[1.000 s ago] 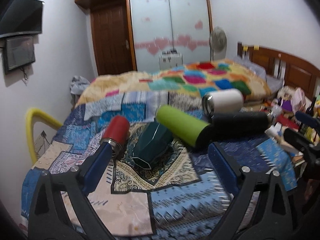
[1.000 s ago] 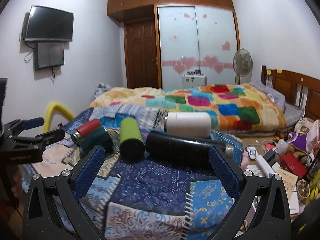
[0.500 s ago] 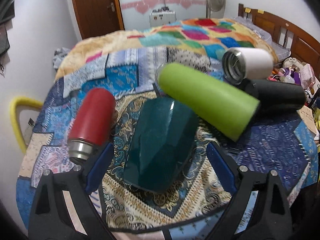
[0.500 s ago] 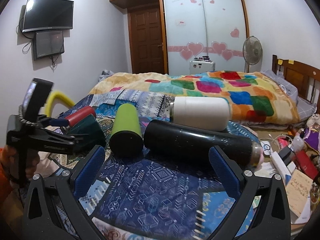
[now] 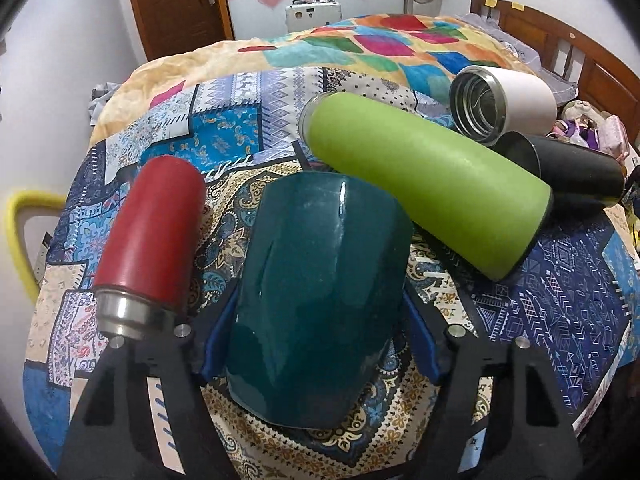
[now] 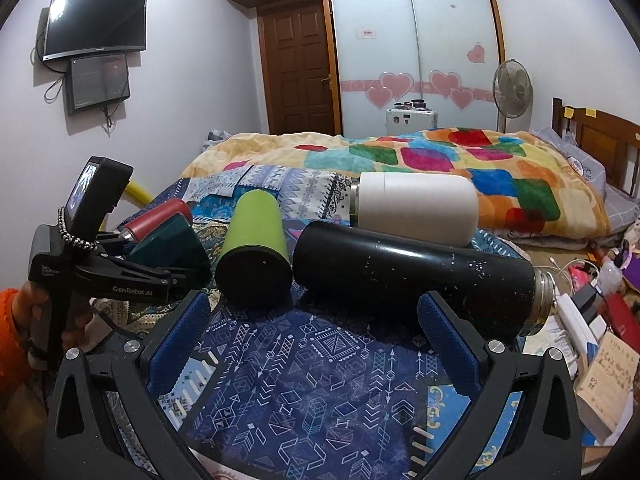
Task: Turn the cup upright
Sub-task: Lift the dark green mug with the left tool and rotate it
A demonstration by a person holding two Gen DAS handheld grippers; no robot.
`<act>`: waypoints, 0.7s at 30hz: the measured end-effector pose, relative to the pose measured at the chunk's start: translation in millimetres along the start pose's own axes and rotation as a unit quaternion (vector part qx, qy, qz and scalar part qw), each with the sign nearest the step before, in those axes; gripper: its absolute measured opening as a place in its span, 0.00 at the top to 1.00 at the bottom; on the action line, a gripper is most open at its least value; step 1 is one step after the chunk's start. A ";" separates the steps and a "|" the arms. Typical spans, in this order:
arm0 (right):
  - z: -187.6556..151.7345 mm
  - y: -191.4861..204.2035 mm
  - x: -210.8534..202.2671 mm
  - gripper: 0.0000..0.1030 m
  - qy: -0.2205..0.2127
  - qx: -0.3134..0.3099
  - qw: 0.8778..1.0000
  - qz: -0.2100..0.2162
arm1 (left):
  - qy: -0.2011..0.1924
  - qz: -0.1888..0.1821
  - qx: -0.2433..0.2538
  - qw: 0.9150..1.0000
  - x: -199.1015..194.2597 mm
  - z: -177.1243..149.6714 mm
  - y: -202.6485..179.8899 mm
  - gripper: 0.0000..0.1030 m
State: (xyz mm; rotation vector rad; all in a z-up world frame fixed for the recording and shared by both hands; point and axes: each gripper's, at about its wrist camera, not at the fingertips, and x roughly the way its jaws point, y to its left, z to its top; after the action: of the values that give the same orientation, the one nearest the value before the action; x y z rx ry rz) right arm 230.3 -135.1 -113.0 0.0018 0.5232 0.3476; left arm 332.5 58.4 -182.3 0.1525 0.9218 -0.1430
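A dark teal cup lies on its side on the patterned cloth, its wide end toward me. My left gripper straddles it, with a blue pad against each flank near the wide end; the cup still rests on the cloth. It shows in the right wrist view with the left gripper around it. My right gripper is open and empty, low over the cloth in front of the black flask.
Red, green, white and black flasks lie on their sides around the teal cup. A quilted bed lies behind. Clutter lies at the right edge. A yellow chair back stands left.
My left gripper has moved forward and down over the teal cup and narrowed onto its sides. My right gripper has come a little closer to the black flask.
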 end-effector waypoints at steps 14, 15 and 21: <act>4.0 -0.7 -25.5 0.00 -0.016 -0.003 1.000 -0.006 | -0.022 -0.006 0.020 1.000 -67.9 -20.1 -20.4 0.30; 4.0 -1.2 -27.9 0.00 -0.018 -0.003 1.000 -0.006 | -0.025 -0.008 0.022 0.999 -73.2 -21.5 -22.8 0.30; 5.8 -2.6 -47.5 0.00 -0.033 -0.003 0.999 -0.007 | -0.036 -0.028 0.040 0.998 -100.3 -29.3 -50.1 0.30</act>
State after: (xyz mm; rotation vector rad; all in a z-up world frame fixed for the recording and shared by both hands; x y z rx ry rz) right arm 195.5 -152.6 -85.0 0.0036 0.4572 0.3338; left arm 240.5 20.7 -122.9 0.1947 0.8497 -0.2358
